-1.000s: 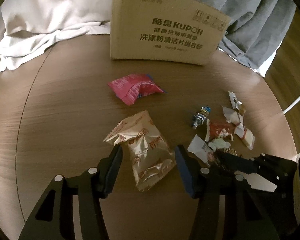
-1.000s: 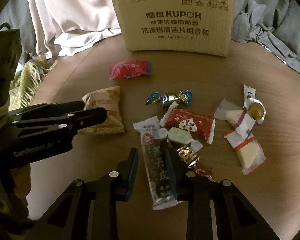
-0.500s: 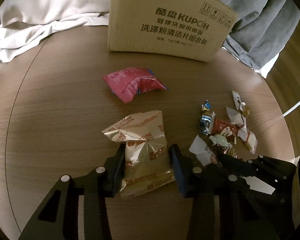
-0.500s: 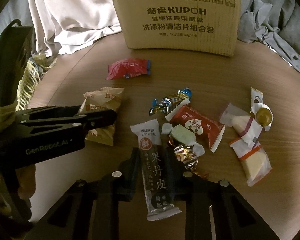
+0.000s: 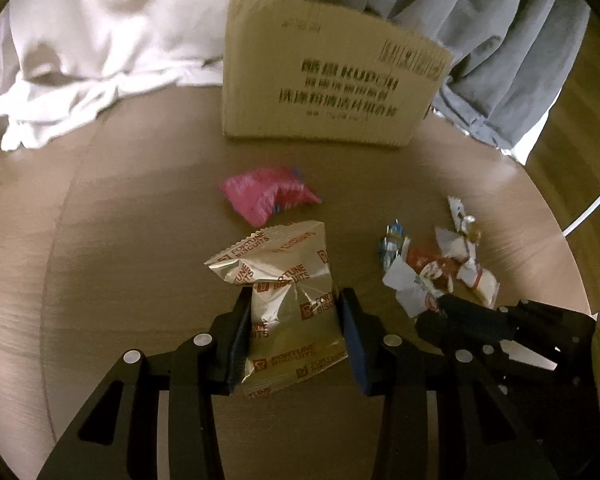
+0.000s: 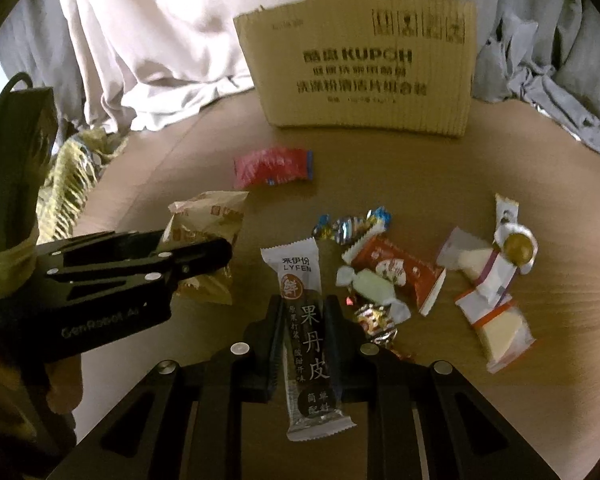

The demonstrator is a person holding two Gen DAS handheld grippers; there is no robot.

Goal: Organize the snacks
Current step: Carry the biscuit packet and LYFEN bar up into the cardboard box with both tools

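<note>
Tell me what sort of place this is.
Most likely a room in a home, perhaps a living or bedroom corner: a round wooden table strewn with wrapped snacks, crumpled clothing or bedding heaped behind it, and a reused cardboard box standing at the back.

Both grippers are showing matte black, skeletal frames with triangular cutouts and round silver screw heads along the arms. The left gripper (image 5: 294, 334) is wearing blue pads (image 5: 354, 342) on the inner faces of its fingers. The right gripper (image 6: 302, 330) is carrying black ribbed pads (image 6: 275, 336). Faint grey lettering is running along the left gripper's side in the right wrist view.
</note>
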